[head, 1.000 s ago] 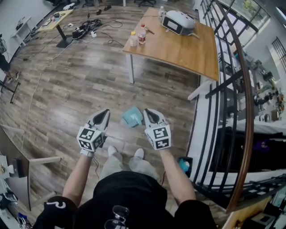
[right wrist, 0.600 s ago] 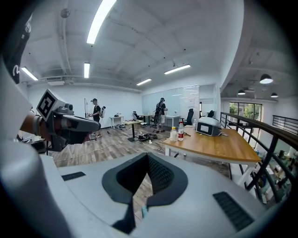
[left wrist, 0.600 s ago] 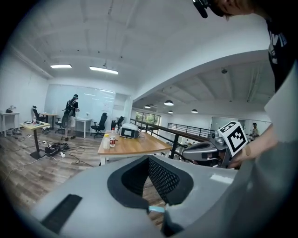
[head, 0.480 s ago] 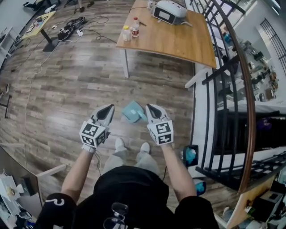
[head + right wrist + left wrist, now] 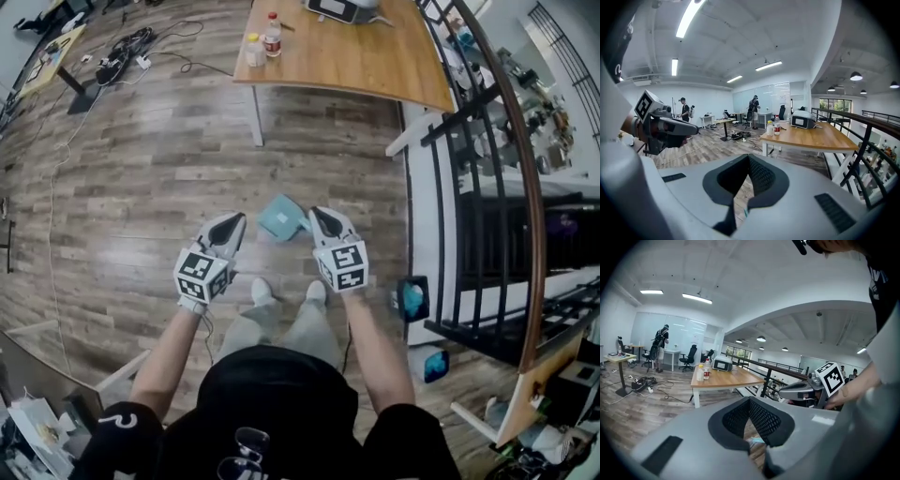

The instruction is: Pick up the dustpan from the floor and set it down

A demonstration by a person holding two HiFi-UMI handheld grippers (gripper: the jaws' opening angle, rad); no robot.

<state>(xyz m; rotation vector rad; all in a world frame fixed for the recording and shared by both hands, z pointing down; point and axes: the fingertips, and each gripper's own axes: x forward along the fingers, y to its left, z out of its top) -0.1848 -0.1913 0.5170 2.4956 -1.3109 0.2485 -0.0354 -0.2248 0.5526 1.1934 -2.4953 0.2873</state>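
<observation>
The teal dustpan [image 5: 277,217] lies flat on the wood floor [image 5: 159,187], at twelve o'clock from the person's shoes [image 5: 262,292]. It sits between the two grippers, apart from both. The left gripper [image 5: 236,223] hovers at its nine o'clock, jaws clenched together on nothing. The right gripper [image 5: 317,217] hovers at its three o'clock, likewise clenched and empty. Farther out at twelve to one o'clock stands a wooden table [image 5: 375,70] bearing bottles [image 5: 272,36], and a black railing [image 5: 441,187] runs along at three o'clock.
</observation>
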